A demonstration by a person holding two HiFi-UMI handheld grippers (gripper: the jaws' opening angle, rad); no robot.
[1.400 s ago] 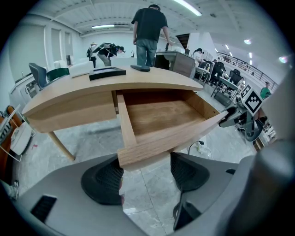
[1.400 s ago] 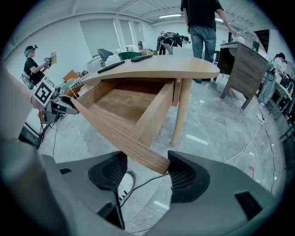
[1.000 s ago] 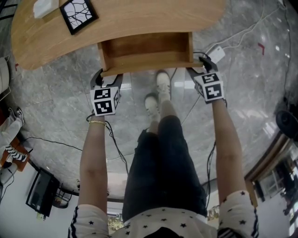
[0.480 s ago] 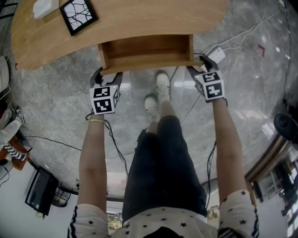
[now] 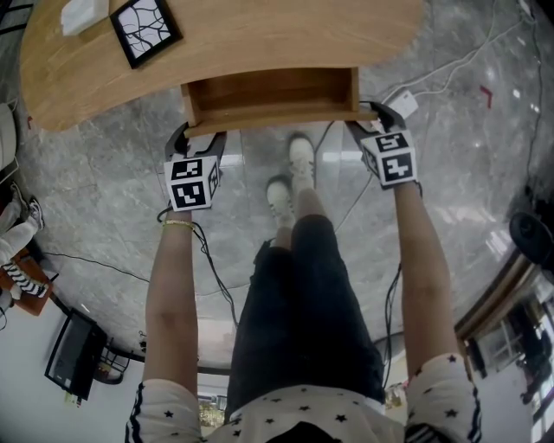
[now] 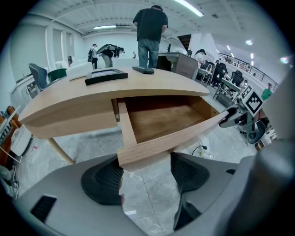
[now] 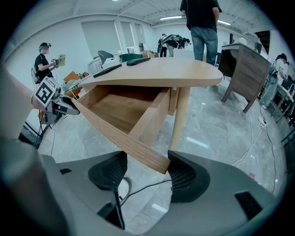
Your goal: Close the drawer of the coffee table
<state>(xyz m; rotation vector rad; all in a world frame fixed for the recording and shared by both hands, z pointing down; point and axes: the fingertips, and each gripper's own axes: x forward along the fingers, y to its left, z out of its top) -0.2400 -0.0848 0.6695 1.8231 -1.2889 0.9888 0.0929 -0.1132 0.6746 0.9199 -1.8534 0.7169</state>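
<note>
grey marble floor point(image 5: 104, 186); the coffee table drawer point(image 5: 273, 91) sits open, my left gripper point(image 5: 199, 138) and right gripper point(image 5: 374, 118) gaping around its corners.

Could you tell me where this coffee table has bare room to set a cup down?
The tabletop is bare along the near edge over the drawer and on to its right end; the open drawer's floor is bare too. The left part is crowded: a frame, a white box, and a remote at the far edge.
</note>
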